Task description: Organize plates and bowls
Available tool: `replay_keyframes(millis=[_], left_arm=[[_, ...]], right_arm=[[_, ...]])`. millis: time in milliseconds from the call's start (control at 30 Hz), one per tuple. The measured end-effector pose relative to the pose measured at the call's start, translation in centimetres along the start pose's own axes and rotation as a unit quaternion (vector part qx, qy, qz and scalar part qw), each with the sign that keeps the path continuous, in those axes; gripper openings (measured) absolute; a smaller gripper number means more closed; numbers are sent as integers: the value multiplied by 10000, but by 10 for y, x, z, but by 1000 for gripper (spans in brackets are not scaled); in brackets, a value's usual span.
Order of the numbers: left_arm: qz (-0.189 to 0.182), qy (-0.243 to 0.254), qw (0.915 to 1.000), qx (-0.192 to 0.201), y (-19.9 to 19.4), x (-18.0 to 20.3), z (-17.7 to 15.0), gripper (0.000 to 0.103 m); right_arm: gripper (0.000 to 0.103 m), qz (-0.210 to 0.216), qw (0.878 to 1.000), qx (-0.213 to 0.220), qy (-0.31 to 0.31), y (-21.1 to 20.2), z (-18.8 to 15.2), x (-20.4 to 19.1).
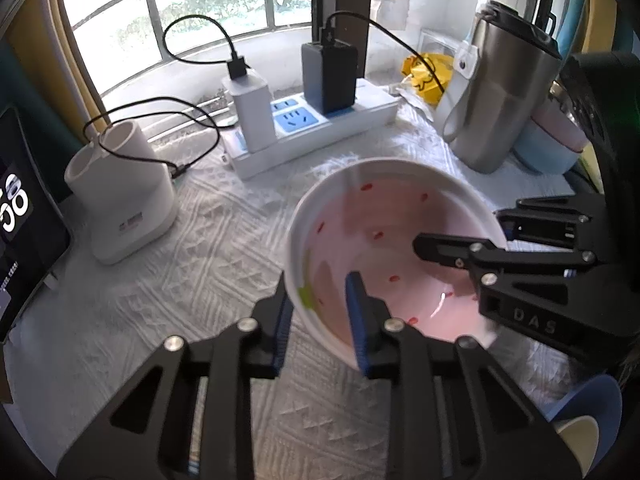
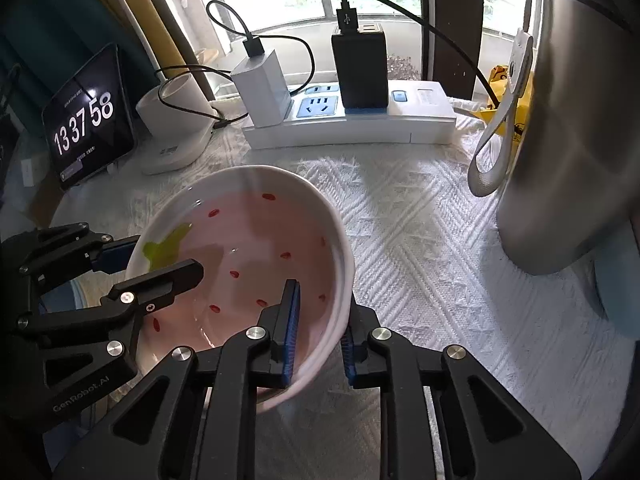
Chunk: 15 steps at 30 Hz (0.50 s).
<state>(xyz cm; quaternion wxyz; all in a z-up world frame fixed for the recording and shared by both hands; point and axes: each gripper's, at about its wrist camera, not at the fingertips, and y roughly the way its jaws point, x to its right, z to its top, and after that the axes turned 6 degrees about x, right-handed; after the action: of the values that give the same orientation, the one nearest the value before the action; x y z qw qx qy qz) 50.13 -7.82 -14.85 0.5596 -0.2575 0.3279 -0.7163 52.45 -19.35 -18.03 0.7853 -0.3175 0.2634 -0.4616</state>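
Taking the power strip [image 2: 352, 128] as the mark: left of it stands a white two-well holder [image 1: 120, 208], its wells empty. In front of it, on the white cloth [image 2: 420, 240], sits the pink strawberry bowl [image 2: 248, 264], nothing inside. The left gripper [image 1: 320, 320] pinches its left rim, the right gripper [image 2: 320, 332] its right rim. Right of the strip stands a lidded steel tumbler [image 1: 504, 96]

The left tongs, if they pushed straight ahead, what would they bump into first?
The bowl: its rim already sits between the left tongs. Straight on, they would probably slide further down its wall.
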Motion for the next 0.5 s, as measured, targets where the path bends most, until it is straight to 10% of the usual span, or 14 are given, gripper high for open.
replay_keyframes(millis=[500], left_arm=[[106,12,9996,247,-17,-1,7,22]], right_arm=[[13,-221,9989,380,-152,-19,9,-2]])
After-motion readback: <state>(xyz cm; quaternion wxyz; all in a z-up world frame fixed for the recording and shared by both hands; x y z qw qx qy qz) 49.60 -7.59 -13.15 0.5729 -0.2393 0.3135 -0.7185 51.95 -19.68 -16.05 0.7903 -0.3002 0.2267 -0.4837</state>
